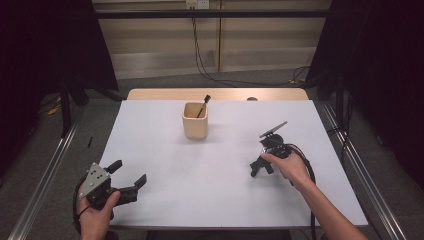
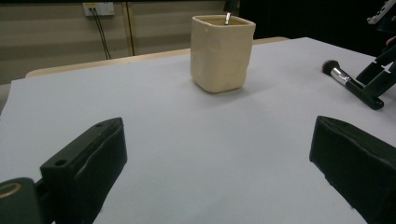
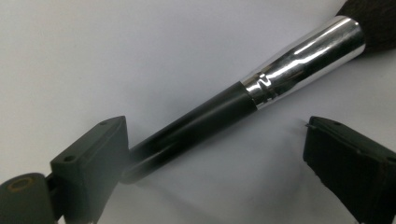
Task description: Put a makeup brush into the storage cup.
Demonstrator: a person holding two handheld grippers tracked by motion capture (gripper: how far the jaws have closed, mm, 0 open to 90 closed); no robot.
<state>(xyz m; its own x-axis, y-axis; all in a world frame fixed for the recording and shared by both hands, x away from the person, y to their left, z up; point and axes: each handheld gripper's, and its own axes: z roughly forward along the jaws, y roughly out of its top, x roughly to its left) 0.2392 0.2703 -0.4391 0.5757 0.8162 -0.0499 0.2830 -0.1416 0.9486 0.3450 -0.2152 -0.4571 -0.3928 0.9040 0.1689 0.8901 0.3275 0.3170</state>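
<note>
Right hand-held gripper [image 3: 215, 154] is seen lowered over a makeup brush [image 3: 243, 100], its jaws spread wide on either side of the black handle. In the right gripper view the handle end lies just against the left jaw, though actual contact cannot be told; the other jaw stands well apart from it, so nothing is clamped. The brush lies flat on the white bench [image 3: 93, 56], with a shiny silver ferrule and dark bristles at the upper right corner of that view. In the high view this hand-held gripper [image 1: 257, 167] is held by the person's right hand [image 1: 292, 167] at the right half of the bench [image 1: 200, 190]. In the left gripper view the brush [image 2: 348, 83] is seen lying near the right edge, bristles pointing towards the cup.

The left hand-held gripper [image 1: 131, 174] is held low at the near left corner of the bench, jaws wide apart and nothing between them.

A cream-coloured cup [image 1: 195, 120] stands upright towards the far middle of the bench, well apart from both hand-held grippers. Another brush [image 1: 203, 105] is seen leaning inside it, its dark end above the rim.
</note>
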